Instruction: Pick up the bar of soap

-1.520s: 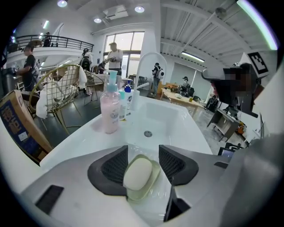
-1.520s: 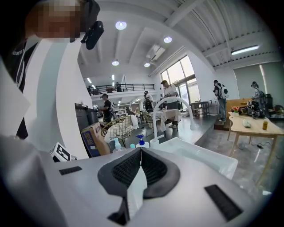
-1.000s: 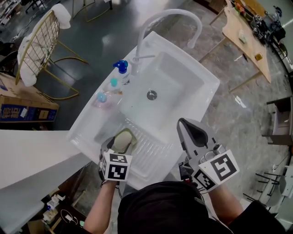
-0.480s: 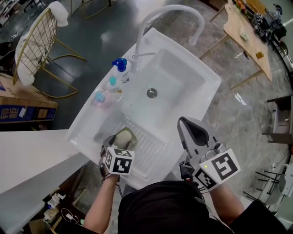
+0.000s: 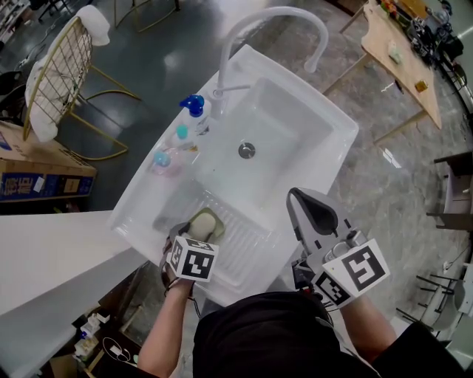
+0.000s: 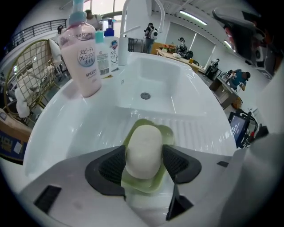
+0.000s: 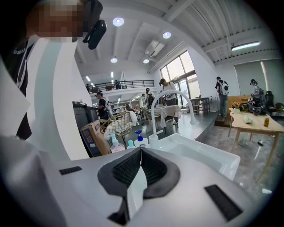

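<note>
An oval white bar of soap (image 6: 143,150) lies in a pale green dish (image 6: 165,132) on the ribbed drainboard of the white sink (image 5: 341,127). My left gripper (image 6: 144,160) is shut on the bar of soap, one dark pad against each long side; the bar rests in the dish. From the head view the soap (image 5: 202,223) shows just beyond the left gripper (image 5: 195,235). My right gripper (image 5: 301,201) is held off the sink's near right edge, shut with nothing in it; its pads (image 7: 133,166) meet.
A pink lotion bottle (image 6: 84,57) and a blue-pump bottle (image 5: 196,111) stand on the sink's left ledge. The white faucet (image 5: 281,15) arches over the basin with its drain (image 5: 246,150). A gold wire chair (image 5: 59,74) stands left, a wooden table (image 5: 399,59) far right.
My left gripper has crept forward over the dish and its jaws have come in against the soap. The right gripper has stayed where it was.
</note>
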Demonstrator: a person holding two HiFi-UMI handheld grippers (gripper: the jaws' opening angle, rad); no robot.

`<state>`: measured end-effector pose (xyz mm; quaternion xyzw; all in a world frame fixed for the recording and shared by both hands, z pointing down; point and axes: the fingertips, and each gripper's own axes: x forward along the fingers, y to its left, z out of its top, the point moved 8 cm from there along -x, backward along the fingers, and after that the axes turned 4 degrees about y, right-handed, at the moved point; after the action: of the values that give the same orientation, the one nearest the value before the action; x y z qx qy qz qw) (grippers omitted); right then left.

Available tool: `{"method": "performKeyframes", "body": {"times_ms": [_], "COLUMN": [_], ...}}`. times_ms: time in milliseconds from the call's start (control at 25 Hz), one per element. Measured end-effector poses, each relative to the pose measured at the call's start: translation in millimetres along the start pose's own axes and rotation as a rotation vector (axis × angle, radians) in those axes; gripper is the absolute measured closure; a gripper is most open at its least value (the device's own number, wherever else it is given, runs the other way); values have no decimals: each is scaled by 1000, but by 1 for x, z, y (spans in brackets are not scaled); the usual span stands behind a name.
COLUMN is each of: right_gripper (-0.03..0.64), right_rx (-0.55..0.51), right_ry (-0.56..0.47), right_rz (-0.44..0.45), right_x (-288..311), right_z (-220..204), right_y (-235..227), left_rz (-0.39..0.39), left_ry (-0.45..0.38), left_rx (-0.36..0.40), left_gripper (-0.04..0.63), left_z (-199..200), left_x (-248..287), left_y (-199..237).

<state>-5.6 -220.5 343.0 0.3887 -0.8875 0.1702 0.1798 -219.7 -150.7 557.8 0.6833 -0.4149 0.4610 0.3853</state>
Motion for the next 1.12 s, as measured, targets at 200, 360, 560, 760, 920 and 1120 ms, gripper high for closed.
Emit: {"method": "performKeyframes", "body": {"times_ms": [200, 360, 560, 760, 920, 1120], "right_gripper": [609, 609, 609, 609, 609, 609], "right_rx": [2, 2, 2, 8, 14, 18], "right_ry": [0, -4, -8, -21, -35, -42], "right_rz": [0, 3, -1, -8, -10, -20], "right_x": [-1, -1, -3, -7, -12, -18], "right_z": [-1, 0, 0, -1, 1, -1], "right_y": [0, 2, 2, 4, 5, 3], "left_rz": [-69, -86, -96, -158, -172, -201], "left_ry": [93, 118, 235, 210, 178, 175], "left_rx": [57, 56, 149, 131, 180, 236], "left_gripper": [334, 339, 342, 342, 342, 342], "left_z": [8, 16, 26, 26, 14, -1], "left_x": [8, 13, 18, 17, 8, 6], "left_y": [3, 6, 1, 5, 9, 0]}}
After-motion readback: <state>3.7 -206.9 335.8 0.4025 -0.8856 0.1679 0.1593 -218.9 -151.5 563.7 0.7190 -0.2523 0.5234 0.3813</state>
